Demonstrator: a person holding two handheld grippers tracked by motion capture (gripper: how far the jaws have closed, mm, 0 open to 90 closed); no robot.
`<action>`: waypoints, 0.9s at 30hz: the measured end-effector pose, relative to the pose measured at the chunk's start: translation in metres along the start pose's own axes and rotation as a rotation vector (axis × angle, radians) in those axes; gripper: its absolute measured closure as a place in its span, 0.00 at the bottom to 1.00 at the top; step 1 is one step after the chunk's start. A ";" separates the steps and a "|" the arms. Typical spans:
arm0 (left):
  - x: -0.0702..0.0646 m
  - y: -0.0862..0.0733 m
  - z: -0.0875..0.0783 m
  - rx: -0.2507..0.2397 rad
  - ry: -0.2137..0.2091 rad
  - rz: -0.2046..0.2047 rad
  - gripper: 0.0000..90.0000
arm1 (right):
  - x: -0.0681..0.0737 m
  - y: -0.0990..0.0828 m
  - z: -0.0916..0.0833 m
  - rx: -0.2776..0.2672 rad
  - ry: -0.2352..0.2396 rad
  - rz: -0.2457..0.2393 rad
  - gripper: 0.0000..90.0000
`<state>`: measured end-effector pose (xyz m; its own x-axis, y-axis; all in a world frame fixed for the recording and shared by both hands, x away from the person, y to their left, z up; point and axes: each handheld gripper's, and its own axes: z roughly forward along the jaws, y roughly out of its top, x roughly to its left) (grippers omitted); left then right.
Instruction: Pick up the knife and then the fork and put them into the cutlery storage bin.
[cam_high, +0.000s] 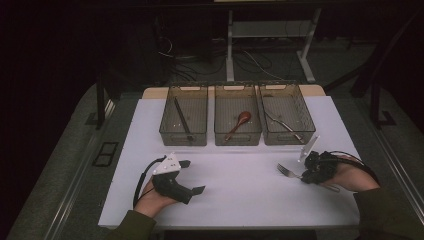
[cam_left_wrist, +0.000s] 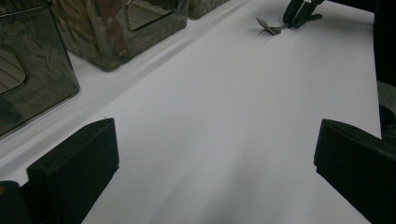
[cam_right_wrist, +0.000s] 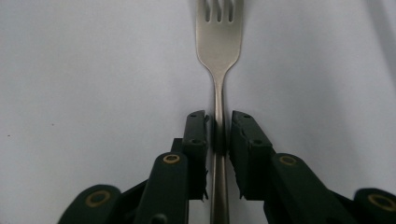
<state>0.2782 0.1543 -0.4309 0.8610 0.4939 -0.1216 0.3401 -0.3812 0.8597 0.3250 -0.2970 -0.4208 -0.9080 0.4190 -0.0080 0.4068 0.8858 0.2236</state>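
Note:
A metal fork (cam_high: 286, 171) lies on the white tabletop at the right, tines pointing left. My right gripper (cam_high: 306, 175) sits low over its handle. In the right gripper view the two black jaws stand close on either side of the thin handle of the fork (cam_right_wrist: 218, 42), and the gripper (cam_right_wrist: 218, 116) is shut on it just behind the neck. My left gripper (cam_high: 195, 176) rests at the front left with its jaws spread wide and nothing between them. The left gripper view shows that gripper (cam_left_wrist: 217, 126) over bare white surface, with the fork (cam_left_wrist: 270, 27) far off.
Three clear brown bins stand in a row at the back of the white tabletop (cam_high: 240, 200). The left bin (cam_high: 183, 134) holds a dark stick, the middle bin (cam_high: 237, 136) a wooden spoon (cam_high: 240, 122), and the right bin (cam_high: 305, 122) metal cutlery (cam_high: 282, 124). The table's edges drop to a dark floor.

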 end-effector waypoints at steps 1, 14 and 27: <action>0.000 0.000 0.000 0.001 0.000 0.001 0.00 | 0.000 0.001 0.000 0.006 0.002 -0.005 0.85; 0.000 0.000 0.000 0.006 -0.001 0.003 0.00 | 0.001 0.008 0.001 0.054 0.005 -0.031 0.93; 0.000 0.000 0.000 0.005 -0.001 0.004 0.00 | -0.010 -0.007 -0.022 -0.160 -0.007 0.103 0.93</action>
<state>0.2782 0.1544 -0.4305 0.8629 0.4912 -0.1186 0.3383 -0.3872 0.8577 0.3288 -0.3120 -0.4006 -0.8611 0.5081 0.0161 0.4761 0.7949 0.3760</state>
